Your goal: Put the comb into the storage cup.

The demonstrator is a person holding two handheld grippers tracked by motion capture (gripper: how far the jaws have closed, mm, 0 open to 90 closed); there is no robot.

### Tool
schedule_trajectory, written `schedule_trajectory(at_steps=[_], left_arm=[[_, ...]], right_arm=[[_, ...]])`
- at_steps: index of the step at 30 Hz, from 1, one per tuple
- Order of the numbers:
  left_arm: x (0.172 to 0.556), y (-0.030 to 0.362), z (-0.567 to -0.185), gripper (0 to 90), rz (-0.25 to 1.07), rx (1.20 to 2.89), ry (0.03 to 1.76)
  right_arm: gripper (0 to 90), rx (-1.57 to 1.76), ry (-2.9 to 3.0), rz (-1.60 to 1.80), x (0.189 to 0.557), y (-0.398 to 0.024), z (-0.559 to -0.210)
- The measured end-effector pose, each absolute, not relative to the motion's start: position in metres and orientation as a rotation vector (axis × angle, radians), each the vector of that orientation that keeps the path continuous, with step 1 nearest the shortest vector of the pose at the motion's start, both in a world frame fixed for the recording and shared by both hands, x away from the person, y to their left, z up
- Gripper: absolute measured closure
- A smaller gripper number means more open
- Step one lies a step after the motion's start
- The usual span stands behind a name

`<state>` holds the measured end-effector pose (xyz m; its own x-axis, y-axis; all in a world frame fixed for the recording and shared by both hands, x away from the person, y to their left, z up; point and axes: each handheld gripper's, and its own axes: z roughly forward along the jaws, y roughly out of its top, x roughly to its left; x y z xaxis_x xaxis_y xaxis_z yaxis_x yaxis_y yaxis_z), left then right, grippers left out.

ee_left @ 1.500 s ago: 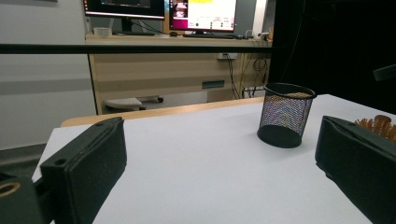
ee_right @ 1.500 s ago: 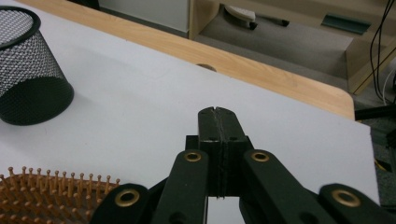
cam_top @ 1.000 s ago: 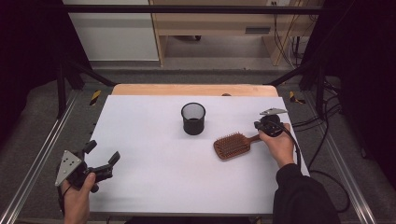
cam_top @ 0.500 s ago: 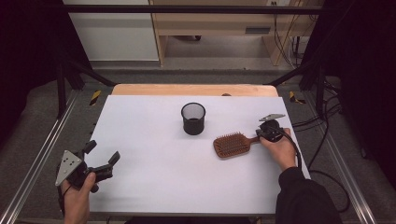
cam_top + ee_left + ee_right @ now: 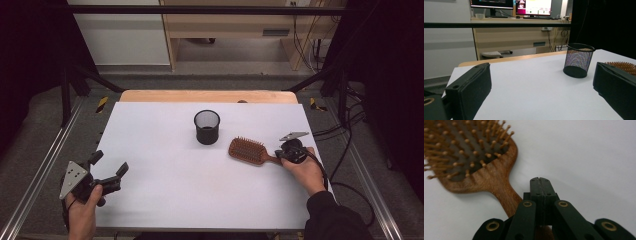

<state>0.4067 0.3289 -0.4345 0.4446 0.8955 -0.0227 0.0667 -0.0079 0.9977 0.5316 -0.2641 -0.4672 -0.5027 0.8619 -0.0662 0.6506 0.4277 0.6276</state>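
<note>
A wooden paddle hairbrush (image 5: 246, 149) lies bristles up on the white table (image 5: 175, 200), right of centre, its handle pointing at my right hand. My right gripper (image 5: 278, 155) sits low over the end of that handle. In the right gripper view its jaws (image 5: 540, 181) are shut pad to pad with nothing between them, and the brush handle (image 5: 506, 197) runs under and to the left of them. A black mesh cup (image 5: 206, 126) stands upright at mid-table. My left gripper (image 5: 110, 163) rests open at the front left, facing the cup (image 5: 579, 60) and the brush's edge (image 5: 624, 65).
Bare white tabletop lies between the two hands and in front of the cup. A wooden strip (image 5: 207, 96) runs along the table's far edge. Metal rails (image 5: 45, 165) flank both sides. Beyond are a wooden desk (image 5: 519, 32) and monitors (image 5: 534, 6).
My right hand has sunk and drawn a little nearer, bringing its shut gripper down onto the brush handle's end. The brush, the cup and the left hand have kept still.
</note>
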Motion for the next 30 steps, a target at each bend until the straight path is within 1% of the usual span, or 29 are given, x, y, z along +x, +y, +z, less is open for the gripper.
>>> schedule_trajectory(at_steps=[12, 30], left_arm=[[0.407, 0.328, -0.435, 2.1, 0.823, 1.438, 0.916], [0.407, 0.328, -0.435, 2.1, 0.821, 1.442, 0.913]], right_arm=[[90.0, 1.26, 2.387, 0.797, 0.501, -0.257, -0.466], [90.0, 1.238, 2.461, 0.825, 0.488, -0.237, -0.466]])
